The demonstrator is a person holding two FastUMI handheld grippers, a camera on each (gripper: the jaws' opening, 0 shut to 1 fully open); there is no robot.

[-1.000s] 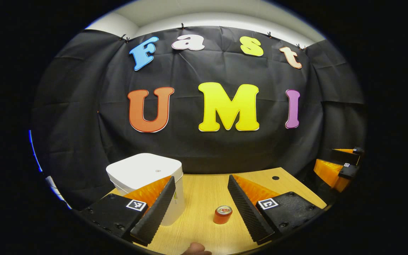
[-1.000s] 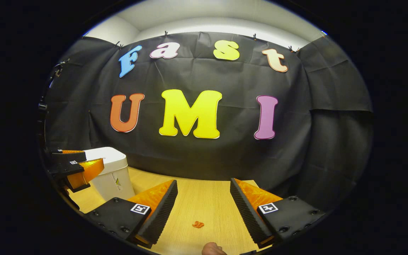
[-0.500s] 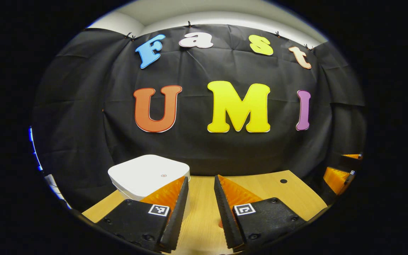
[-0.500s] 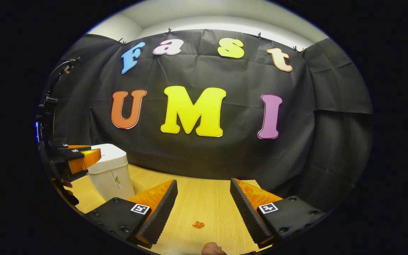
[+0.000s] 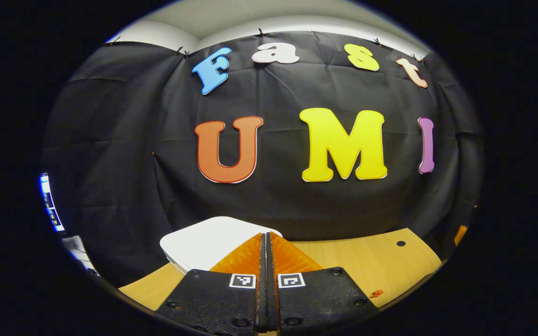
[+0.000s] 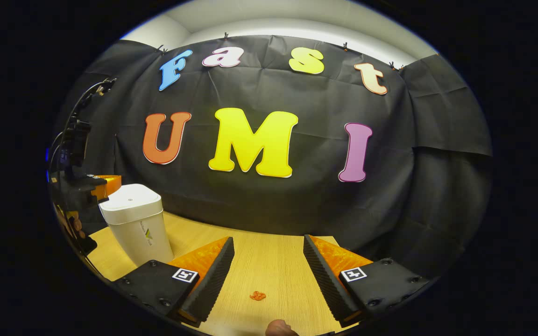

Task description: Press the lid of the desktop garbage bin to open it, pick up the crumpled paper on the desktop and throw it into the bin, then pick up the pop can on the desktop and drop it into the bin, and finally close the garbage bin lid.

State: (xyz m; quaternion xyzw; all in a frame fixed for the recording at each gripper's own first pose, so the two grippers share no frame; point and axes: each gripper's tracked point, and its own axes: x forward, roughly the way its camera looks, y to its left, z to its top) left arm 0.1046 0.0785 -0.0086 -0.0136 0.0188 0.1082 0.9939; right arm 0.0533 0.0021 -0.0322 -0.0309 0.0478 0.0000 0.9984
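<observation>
The white garbage bin [image 6: 133, 224] stands at the table's left with its lid [image 5: 208, 240] down. My left gripper [image 5: 265, 238] is shut with nothing between its fingers, tips just over the lid's near right edge. In the right gripper view the left gripper [image 6: 105, 184] hovers at the bin's far left top corner, held by a hand [image 6: 70, 226]. A small orange crumpled paper [image 6: 258, 295] lies on the wood between the fingers of my open right gripper [image 6: 268, 240], closer to the camera than their tips. The same paper [image 5: 376, 294] lies at the lower right in the left gripper view.
The wooden table [image 5: 371, 261] runs right to a small round hole [image 5: 400, 243] near its far corner. Black cloth closes the back and sides. A stand with cables [image 6: 77, 140] rises behind the left gripper. A lit screen [image 5: 47, 205] sits at the far left.
The left gripper's fingers closed fully, and it swung left and up over the bin lid; the pop can dropped out of its view. The right gripper barely moved.
</observation>
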